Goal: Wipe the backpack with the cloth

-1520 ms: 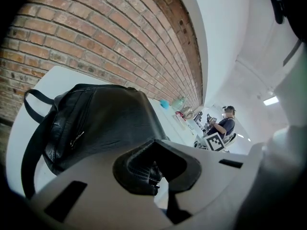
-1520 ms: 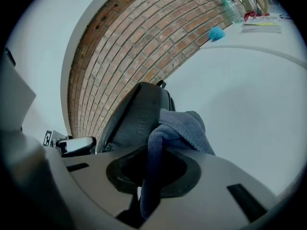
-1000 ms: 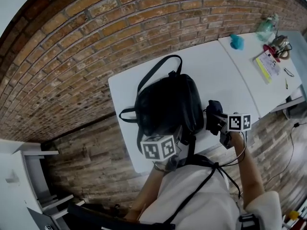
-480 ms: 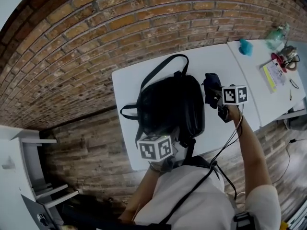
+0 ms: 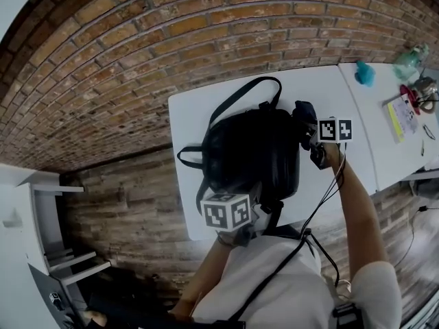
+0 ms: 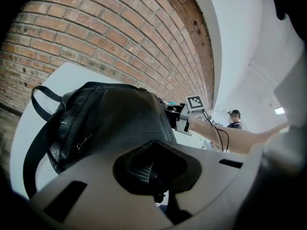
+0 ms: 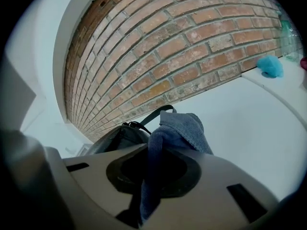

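A black backpack [image 5: 250,153] lies flat on the white table [image 5: 188,118], its long strap [image 5: 236,98] looped toward the brick wall. My left gripper [image 5: 248,199] is shut on the backpack's near edge, where dark mesh fabric [image 6: 144,166] sits pinched between the jaws. My right gripper [image 5: 310,134] is shut on a dark blue cloth [image 5: 304,115], held against the backpack's far right side. In the right gripper view the cloth [image 7: 180,131] bulges out of the jaws, with the backpack [image 7: 120,135] just behind to its left. The left gripper view shows the right gripper [image 6: 184,116] past the bag.
A second white table [image 5: 374,125] adjoins on the right, carrying a teal object [image 5: 365,74], a bottle [image 5: 410,55] and papers [image 5: 405,112]. A brick wall [image 5: 171,33] runs along the tables' far side. White shelving [image 5: 34,225] stands at the left over wooden floor.
My right gripper carried the cloth from beside the backpack's near right corner toward the wall, up to the bag's far right side. The left gripper kept its hold.
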The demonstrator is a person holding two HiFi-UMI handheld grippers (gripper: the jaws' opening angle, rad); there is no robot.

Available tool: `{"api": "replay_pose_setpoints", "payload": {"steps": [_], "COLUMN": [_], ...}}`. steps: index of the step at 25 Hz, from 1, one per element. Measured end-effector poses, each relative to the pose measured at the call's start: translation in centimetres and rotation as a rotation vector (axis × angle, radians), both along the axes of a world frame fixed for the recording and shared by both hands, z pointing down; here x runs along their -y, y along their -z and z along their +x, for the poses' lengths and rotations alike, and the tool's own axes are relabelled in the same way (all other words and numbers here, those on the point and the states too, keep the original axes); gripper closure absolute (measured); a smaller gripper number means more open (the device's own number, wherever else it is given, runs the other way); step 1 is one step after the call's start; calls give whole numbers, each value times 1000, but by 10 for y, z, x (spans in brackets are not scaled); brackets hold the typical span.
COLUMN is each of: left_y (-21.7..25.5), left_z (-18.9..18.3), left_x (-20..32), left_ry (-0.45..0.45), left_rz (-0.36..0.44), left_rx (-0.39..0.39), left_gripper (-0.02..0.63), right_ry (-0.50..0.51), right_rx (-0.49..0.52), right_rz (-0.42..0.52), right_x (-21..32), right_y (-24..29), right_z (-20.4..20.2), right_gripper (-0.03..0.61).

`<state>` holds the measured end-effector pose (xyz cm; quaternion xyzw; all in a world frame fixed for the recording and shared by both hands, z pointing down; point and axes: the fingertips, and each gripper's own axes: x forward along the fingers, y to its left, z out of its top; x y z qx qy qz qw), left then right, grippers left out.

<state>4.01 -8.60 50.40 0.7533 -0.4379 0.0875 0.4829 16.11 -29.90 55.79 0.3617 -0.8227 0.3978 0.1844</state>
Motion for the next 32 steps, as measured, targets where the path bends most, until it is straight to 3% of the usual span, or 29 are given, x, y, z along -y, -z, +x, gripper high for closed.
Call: {"api": "replay_pose_setpoints", "payload": {"steps": [13,32], "left_y": [-1,3], "left_z": [2,3], "left_x": [0,-14], "left_ry": [4,-20], "left_rz": [0,20], "left_rx": [-10,-19], "left_gripper": [612,612], "right_ry": [15,-48], "right_rx": [18,80], "right_rz": [-15,-38], "right_x": [-22,-79], "right_y": [0,-3], "right_z": [3,12], "right_gripper": [532,532]}}
